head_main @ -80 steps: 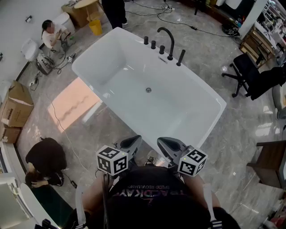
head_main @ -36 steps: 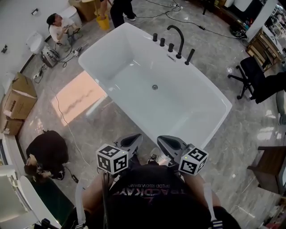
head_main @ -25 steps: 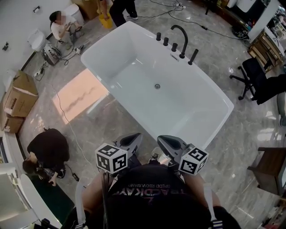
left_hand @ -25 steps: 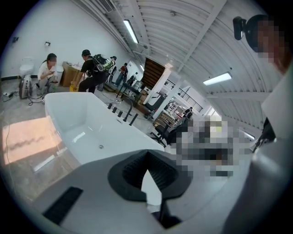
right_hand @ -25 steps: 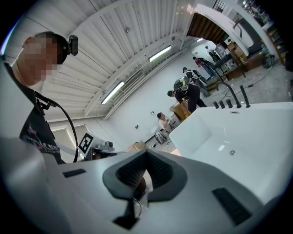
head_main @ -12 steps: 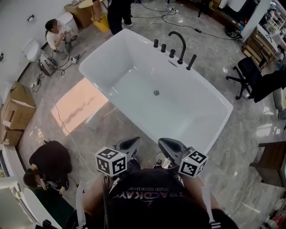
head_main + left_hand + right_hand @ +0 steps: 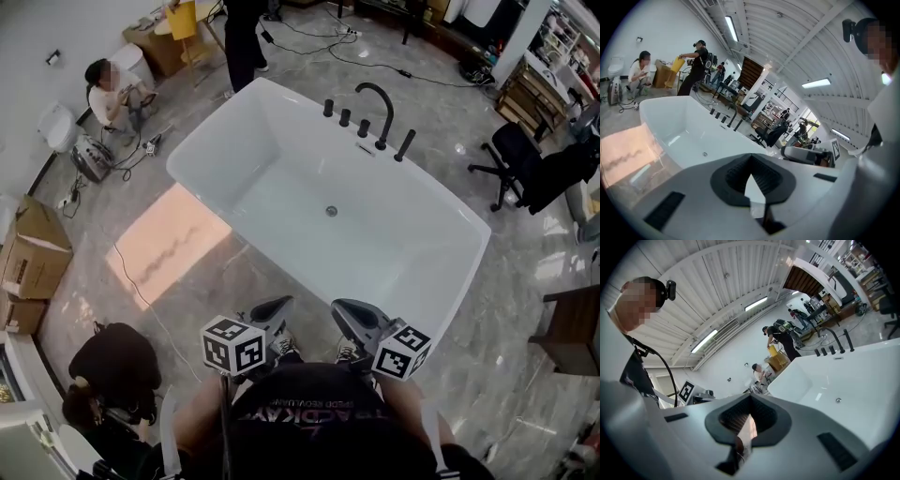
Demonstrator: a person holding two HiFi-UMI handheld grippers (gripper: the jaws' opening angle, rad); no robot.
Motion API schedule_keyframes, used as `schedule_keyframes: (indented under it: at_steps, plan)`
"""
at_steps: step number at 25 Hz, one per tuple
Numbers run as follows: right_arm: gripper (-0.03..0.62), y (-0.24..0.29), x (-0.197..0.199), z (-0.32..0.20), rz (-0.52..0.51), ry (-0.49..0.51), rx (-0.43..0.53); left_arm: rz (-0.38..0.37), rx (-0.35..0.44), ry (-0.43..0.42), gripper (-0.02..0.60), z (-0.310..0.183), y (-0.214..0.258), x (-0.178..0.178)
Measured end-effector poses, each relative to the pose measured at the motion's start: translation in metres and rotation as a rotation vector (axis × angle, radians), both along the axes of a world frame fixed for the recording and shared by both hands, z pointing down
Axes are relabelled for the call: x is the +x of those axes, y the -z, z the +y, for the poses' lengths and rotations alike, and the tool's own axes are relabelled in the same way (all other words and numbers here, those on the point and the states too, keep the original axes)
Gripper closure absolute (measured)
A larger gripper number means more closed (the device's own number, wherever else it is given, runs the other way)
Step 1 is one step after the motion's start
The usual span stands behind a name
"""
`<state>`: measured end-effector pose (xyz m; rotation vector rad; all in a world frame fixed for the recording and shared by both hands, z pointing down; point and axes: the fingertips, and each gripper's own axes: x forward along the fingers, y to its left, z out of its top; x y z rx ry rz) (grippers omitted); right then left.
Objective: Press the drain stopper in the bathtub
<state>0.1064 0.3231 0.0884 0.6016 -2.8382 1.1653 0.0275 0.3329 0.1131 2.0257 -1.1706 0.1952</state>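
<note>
The white bathtub (image 7: 441,281) stands on the marble floor ahead of me, and its small round metal drain stopper (image 7: 331,211) sits in the middle of the tub floor. I hold both grippers close to my body, short of the tub's near rim and far from the stopper. The left gripper (image 7: 274,307) and the right gripper (image 7: 347,308) both have their jaws together and hold nothing. In the left gripper view the stopper (image 7: 704,154) shows beyond the left gripper (image 7: 752,172). In the right gripper view the stopper (image 7: 838,400) lies off to the right of the right gripper (image 7: 749,416).
A black faucet (image 7: 378,108) with several black handles lines the tub's far rim. An office chair (image 7: 511,155) stands at the right and cardboard boxes (image 7: 36,255) at the left. One person crouches at lower left (image 7: 117,364), another sits at upper left (image 7: 108,86). Cables cross the floor.
The view has shifted, so the tub sits slightly lower and nearer in the picture. Both grippers stay shut in front of my body. The standing person at the back has moved.
</note>
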Motion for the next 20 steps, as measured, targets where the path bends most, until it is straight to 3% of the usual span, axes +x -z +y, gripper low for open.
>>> schedule_keyframes:
  at_steps: [14, 20]
  plan:
    - [0.579, 0.003, -0.042, 0.000, 0.013, -0.090, -0.008, 0.011, -0.011, -0.083, 0.578, -0.004, -0.001, -0.045]
    - [0.579, 0.003, -0.029, -0.003, 0.034, -0.132, -0.021, 0.028, -0.030, -0.103, 0.578, -0.005, -0.007, -0.040]
